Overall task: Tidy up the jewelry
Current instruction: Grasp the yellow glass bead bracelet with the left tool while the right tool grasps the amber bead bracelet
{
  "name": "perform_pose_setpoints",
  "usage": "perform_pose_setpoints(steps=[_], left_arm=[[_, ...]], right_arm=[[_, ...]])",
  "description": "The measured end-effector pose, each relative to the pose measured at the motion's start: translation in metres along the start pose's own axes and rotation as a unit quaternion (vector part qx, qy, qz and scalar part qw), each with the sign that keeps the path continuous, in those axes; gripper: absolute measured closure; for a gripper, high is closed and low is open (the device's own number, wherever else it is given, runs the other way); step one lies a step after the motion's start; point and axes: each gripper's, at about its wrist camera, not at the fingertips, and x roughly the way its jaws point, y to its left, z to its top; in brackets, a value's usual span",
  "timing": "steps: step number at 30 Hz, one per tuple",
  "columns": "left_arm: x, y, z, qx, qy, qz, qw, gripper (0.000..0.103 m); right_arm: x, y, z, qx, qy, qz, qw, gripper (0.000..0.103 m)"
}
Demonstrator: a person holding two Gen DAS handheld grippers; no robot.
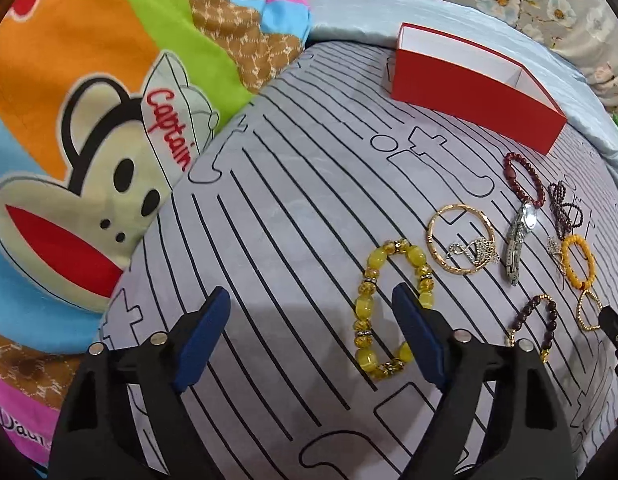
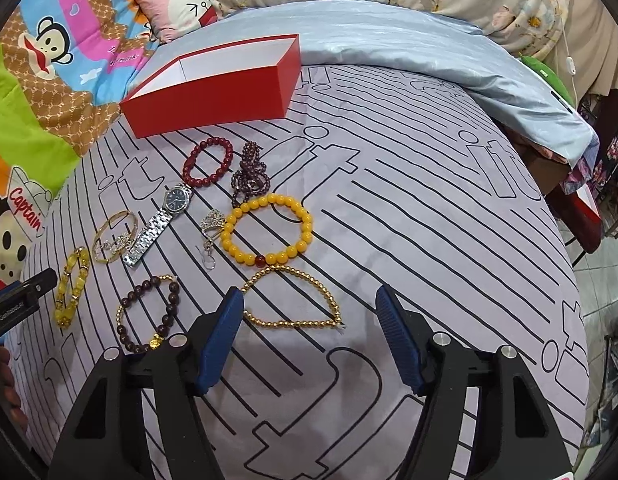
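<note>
Several pieces of jewelry lie on a grey striped sheet. An open red box with a white inside stands behind them, also in the right wrist view. My left gripper is open and empty, its right finger beside the yellow chunky bead bracelet. My right gripper is open and empty, just before the thin gold bead chain. Nearby lie an orange bead bracelet, a silver watch, a gold bangle, a dark red bracelet and a brown bead bracelet.
A purple bead strand and a small silver ornament lie among the pieces. A colourful monkey-print blanket lies left, a light blue cover behind. The bed edge drops off at the right.
</note>
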Motion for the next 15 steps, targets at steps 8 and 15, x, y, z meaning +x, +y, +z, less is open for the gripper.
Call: perform_pose_setpoints(steps=[8,15], left_arm=[[0.013,-0.011,-0.001,0.012,0.014,-0.017,0.9997,0.038],[0.019,-0.024,0.001,0.031,0.011,-0.028,0.9991,0.058]], right_arm=[[0.006,0.007,0.003,-0.007,0.006,0.001,1.0,0.038],[0.013,0.008,0.016,-0.01,0.0,0.0,1.0,0.038]])
